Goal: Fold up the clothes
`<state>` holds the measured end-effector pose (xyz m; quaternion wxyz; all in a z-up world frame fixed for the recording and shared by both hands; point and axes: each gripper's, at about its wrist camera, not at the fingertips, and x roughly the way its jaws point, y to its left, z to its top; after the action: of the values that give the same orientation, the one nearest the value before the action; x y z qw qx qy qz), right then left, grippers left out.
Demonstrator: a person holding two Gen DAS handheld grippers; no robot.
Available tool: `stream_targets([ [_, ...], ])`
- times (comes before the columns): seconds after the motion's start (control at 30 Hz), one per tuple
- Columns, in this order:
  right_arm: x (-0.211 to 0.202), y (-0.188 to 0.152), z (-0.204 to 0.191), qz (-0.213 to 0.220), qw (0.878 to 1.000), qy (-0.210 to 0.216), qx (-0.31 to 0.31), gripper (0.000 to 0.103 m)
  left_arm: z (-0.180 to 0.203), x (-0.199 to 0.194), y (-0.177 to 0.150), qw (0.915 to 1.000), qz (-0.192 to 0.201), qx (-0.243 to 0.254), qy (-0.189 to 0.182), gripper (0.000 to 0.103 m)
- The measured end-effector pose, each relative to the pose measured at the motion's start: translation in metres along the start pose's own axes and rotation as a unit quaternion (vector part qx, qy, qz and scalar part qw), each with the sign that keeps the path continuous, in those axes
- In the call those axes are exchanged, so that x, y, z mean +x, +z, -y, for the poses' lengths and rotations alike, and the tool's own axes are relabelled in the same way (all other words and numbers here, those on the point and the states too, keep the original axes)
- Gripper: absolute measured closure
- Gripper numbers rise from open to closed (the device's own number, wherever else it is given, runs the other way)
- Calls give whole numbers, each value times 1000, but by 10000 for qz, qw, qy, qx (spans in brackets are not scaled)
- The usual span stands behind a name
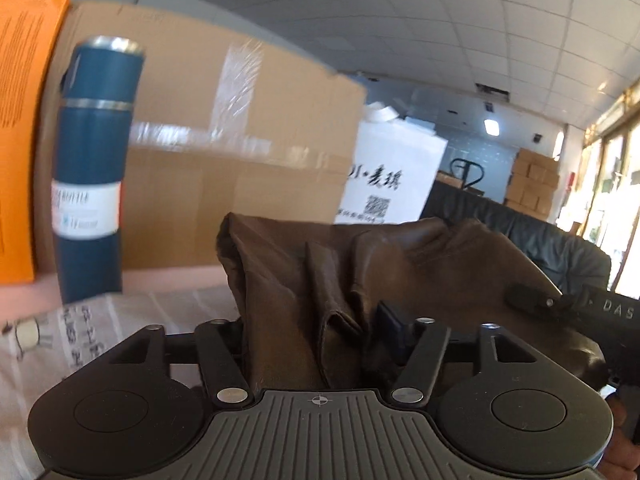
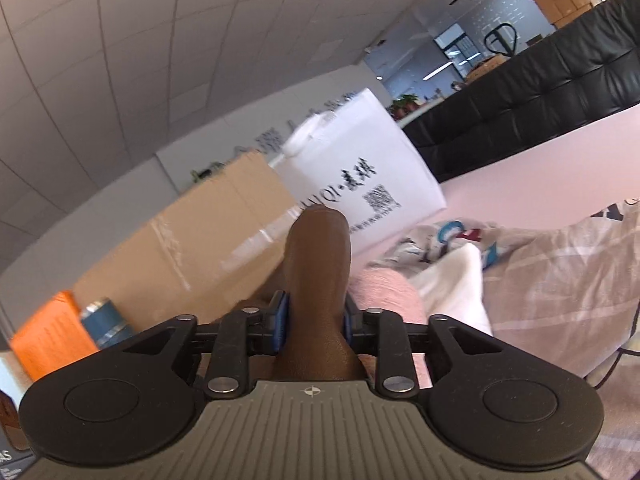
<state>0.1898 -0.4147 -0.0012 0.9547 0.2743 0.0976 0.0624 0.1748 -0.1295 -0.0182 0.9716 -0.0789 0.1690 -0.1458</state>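
Left tongs (image 1: 320,340) closed on a bunched fold of brown garment (image 1: 400,264), cloth gathered in thick pleats between the fingers, one blue pad (image 1: 394,330) showing at the right edge of the bunch. Right tongs (image 2: 314,320) pinched on another part of the same brown garment (image 2: 316,264), blue pads (image 2: 280,320) pressed against both sides, a rounded hump of cloth standing up past the tips. In the left wrist view, tip of the right tongs (image 1: 532,300) clamped on the far right edge of the cloth, so the piece held up and stretched between the two, lifted above a pale printed sheet (image 1: 80,340). Blue flask (image 1: 94,168) upright at the left, just in front of a large cardboard box (image 1: 240,160), orange packet (image 1: 24,128) leaning beside it. White bag (image 1: 396,176) with black lettering right of the box. Black leather sofa (image 2: 540,92) further back. In the right wrist view, pink cloth (image 2: 384,292) and rumpled printed bedding (image 2: 560,272) lying below and right of the held fold.
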Motion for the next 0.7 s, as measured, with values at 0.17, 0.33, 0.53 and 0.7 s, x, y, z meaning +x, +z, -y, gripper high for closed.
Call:
stream_targets([
  [0.17,12,-16,-10,-228,9948,-613,-786,65,-20,8,-1,9995,-166,-202,196,12],
  [0.33,11,-23,-12,-200,9923,-629,-1048,46,-13,-20,-1,9989,79,177,438,2],
  [0.53,-22,-25,-19,613,9924,-214,-1048,12,-5,-62,5,9944,416,747,614,0],
  [0.7,-68,-26,-34,1684,9808,-385,-907,0,-3,-100,15,9898,845,854,769,0],
])
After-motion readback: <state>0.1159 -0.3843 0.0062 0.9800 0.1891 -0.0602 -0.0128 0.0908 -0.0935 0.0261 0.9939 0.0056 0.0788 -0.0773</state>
